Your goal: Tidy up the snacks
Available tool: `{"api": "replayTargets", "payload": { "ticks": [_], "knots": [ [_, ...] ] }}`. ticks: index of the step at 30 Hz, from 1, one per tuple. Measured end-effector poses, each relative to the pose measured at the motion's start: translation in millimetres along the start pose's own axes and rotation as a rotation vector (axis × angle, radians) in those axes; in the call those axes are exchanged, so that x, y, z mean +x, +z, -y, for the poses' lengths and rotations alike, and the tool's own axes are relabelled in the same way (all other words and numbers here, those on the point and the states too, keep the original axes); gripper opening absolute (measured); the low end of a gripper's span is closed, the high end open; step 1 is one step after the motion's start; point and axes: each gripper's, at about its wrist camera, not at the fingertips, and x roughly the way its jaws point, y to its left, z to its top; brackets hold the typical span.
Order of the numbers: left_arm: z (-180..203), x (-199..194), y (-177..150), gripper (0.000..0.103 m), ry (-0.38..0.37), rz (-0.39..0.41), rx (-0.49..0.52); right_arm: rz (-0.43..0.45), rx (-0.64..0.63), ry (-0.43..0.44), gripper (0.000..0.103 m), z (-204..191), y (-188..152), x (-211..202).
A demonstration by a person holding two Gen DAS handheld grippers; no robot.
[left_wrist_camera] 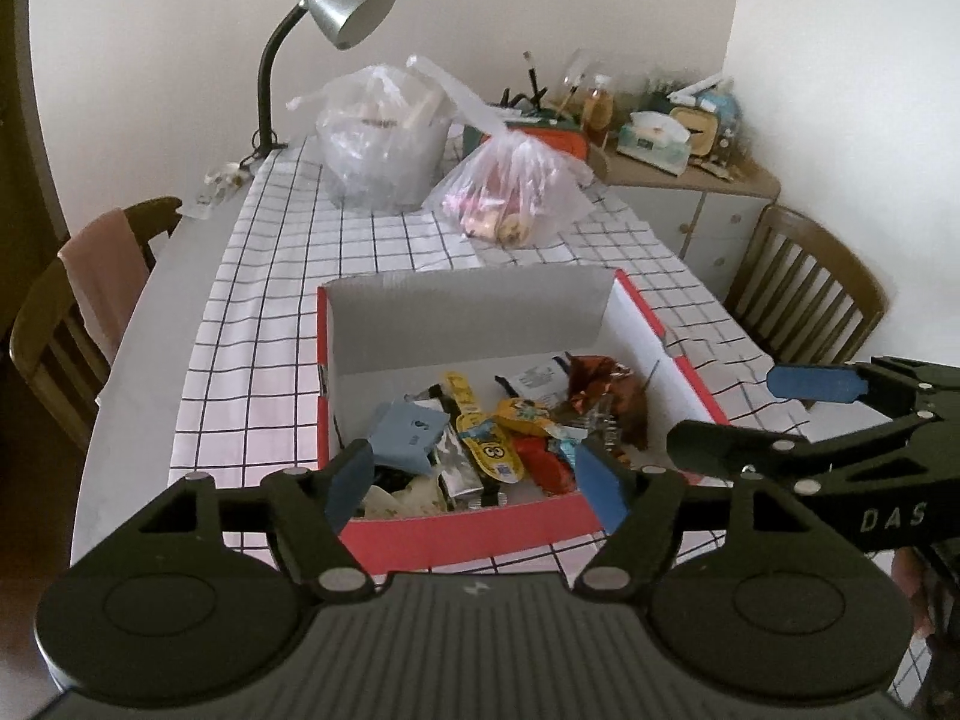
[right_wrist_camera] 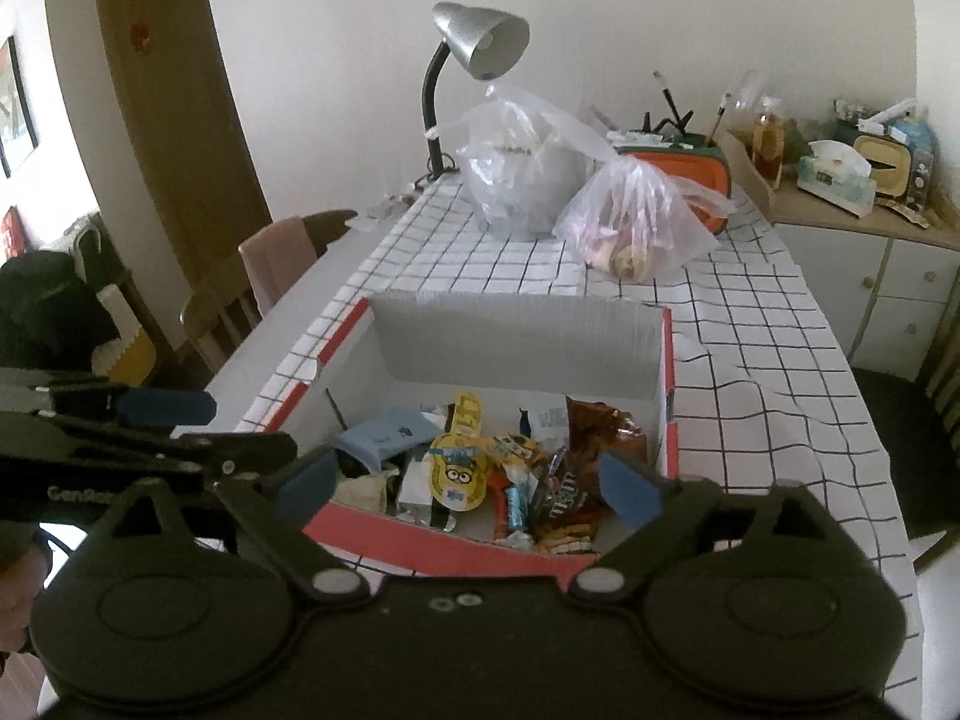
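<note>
Left gripper: jaws stand apart with nothing between the blue pads; it hangs over the near edge of the box, pointing down and forward.
Right gripper: jaws spread wide and hold nothing; it hangs above the near wall of the box, just right of the left gripper.
Box: red outside, white inside, open at the top, standing on the checked cloth at the near end of the counter.
Snacks: a loose heap fills the near half of the box floor; the far half is bare.
Blue packet: at the left of the heap, tilted.
Yellow cartoon pouch: in the middle of the heap, face up.
Brown candy bag: near right of the heap, against the near wall.
Shiny brown wrapper: at the far right of the heap, beside the right wall.
Counter: pale top, a white cloth with black grid lines covering most of it.
Plastic bags: two clear bags with contents stand at the far end of the cloth, well apart from the box.
Desk lamp: silver shade on a black neck, at the far left corner.
Chairs: one wooden chair at each side of the counter; the left one has a pink cloth over its back.
</note>
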Motion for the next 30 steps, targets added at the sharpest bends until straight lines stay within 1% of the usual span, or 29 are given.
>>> {"api": "replayTargets", "payload": {
  "ticks": [7,15,19,24,30],
  "knots": [
    [0,-24,-8,0.083,-0.021,0.039,-0.008,0.048,0.026,0.01,0.102,-4,-4,-25],
    [-2,-44,-19,0.088,-0.029,0.072,-0.044,0.09,0.055,0.008,0.103,-5,-11,-49],
    [-2,-51,-25,0.095,-0.03,0.084,-0.059,0.094,0.085,0.002,0.103,-5,-19,-54],
    [-2,-57,-32,0.097,-0.025,0.088,-0.081,0.1,0.105,-0.001,0.103,-4,-27,-60],
    [0,-65,-37,0.098,-0.011,0.102,-0.08,0.113,0.13,0.002,0.103,-6,-33,-67]
  ]
}}
